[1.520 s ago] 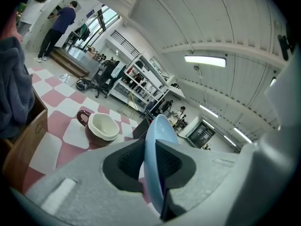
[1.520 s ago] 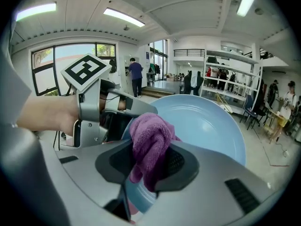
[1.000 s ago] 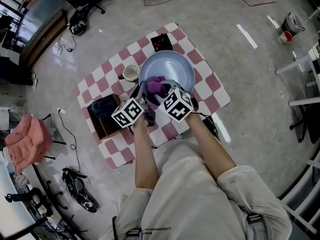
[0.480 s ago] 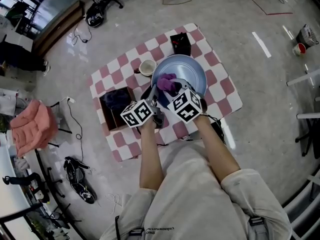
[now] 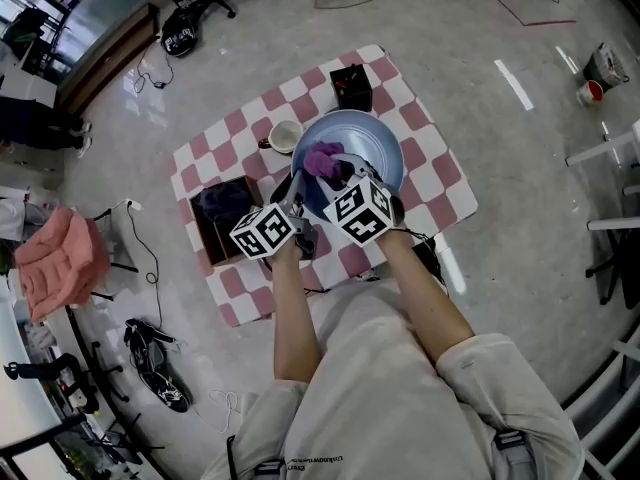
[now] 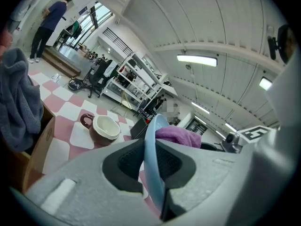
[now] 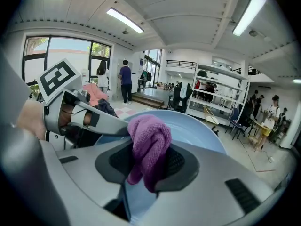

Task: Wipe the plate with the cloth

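Observation:
A pale blue plate (image 5: pixel 358 140) is held up over the checked cloth on the floor. My left gripper (image 5: pixel 297 196) is shut on the plate's near-left rim, which runs edge-on between its jaws as a thin plate rim (image 6: pixel 151 164). A purple cloth (image 5: pixel 322 159) rests on the plate's face. My right gripper (image 5: pixel 333 174) is shut on that purple cloth (image 7: pixel 148 147), with the plate (image 7: pixel 197 133) right behind it. The left gripper (image 7: pixel 84 119) shows at the left of the right gripper view.
On the pink-and-white checked mat (image 5: pixel 435 183) stand a brown and cream cup (image 5: pixel 284 136), a black box (image 5: pixel 351 86) and an open cardboard box (image 5: pixel 218 215) with dark fabric inside. Shoes (image 5: pixel 152 360) and cables lie on the floor at left. A cup (image 6: pixel 104 127) sits nearby in the left gripper view.
The purple cloth and my right gripper have shifted slightly across the plate's near-left part. The head view has swung a little; the left gripper keeps its hold on the rim.

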A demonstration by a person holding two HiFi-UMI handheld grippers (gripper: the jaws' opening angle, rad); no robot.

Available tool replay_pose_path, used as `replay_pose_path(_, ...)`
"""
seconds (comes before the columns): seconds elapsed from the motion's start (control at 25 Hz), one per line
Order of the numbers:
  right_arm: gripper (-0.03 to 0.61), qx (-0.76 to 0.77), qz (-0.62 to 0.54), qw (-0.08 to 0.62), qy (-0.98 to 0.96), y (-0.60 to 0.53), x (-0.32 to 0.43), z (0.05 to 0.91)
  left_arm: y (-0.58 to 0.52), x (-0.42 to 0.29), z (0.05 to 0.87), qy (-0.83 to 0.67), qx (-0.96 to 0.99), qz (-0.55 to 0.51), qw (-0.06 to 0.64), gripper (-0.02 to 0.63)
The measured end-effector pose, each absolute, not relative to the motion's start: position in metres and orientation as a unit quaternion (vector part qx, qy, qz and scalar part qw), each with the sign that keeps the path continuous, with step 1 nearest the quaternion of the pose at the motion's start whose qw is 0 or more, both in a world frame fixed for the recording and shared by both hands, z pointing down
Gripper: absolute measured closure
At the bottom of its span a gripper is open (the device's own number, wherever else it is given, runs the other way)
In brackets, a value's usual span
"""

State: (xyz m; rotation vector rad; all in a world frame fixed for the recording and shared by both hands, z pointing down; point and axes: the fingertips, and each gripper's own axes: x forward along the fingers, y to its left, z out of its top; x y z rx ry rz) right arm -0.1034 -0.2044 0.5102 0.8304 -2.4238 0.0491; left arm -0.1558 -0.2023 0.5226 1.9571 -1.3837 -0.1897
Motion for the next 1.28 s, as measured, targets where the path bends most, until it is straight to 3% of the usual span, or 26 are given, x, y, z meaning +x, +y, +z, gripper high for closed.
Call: replay_pose_path(1.28,0.443,0.389,0.041,0.273,-0.879,-0.233,-0.042,0.511,-0.206,-0.144,0.517,-0.514,0.773,-0.084,0.363,0.566)
